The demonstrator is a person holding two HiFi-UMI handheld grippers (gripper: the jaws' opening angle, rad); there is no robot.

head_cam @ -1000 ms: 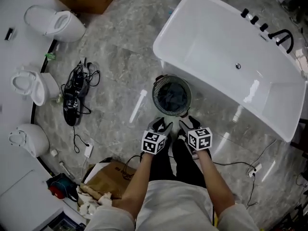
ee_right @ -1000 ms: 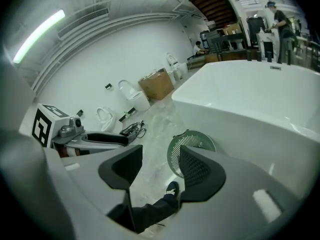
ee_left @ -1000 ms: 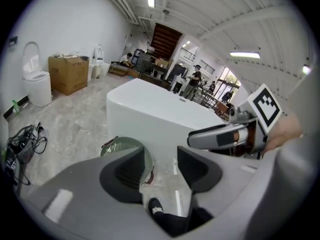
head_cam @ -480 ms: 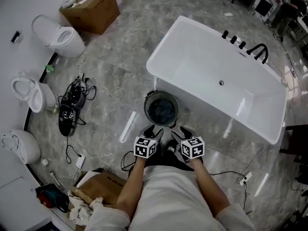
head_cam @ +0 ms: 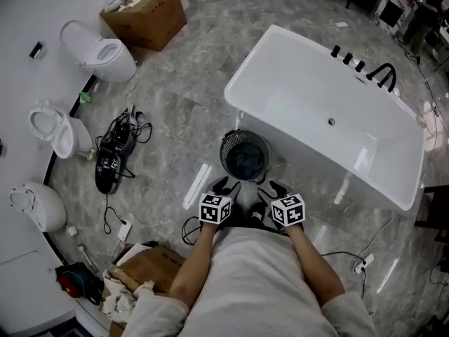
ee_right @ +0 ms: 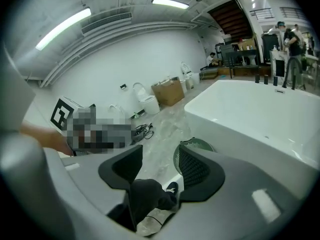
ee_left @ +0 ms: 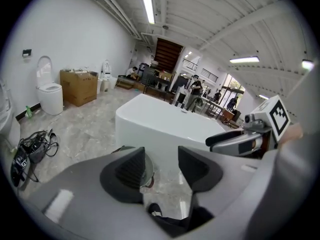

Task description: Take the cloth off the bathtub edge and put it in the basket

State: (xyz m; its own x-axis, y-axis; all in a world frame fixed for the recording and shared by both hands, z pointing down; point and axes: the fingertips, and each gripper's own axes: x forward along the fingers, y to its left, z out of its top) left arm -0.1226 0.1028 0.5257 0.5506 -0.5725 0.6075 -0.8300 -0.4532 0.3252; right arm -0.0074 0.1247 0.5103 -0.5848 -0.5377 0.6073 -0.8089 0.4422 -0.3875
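Little has shifted since a second ago: the head view has swung so that more of the far-left corner shows, and both grippers sit side by side just near of the basket, as before. Largest in the scene is the white bathtub [head_cam: 316, 90], running from the middle to the far right, with black taps [head_cam: 372, 69] on its far rim. At far left stands an open cardboard box [head_cam: 147, 12], and three white toilets [head_cam: 98, 51] line the left wall. A dark tangle of cables [head_cam: 112, 160] lies on the grey marbled floor beside them. The round mesh basket [head_cam: 224, 153] stands on the floor against the tub's near-left wall, and the dark cloth [head_cam: 245, 161] lies bunched inside it. The left gripper [head_cam: 228, 185] has its jaws moderately apart with only floor and the basket's rim showing beyond them. The right gripper [head_cam: 271, 187], just right of it, is parted about as far and grips nothing; the person's dark trouser leg and shoe show below its jaws.
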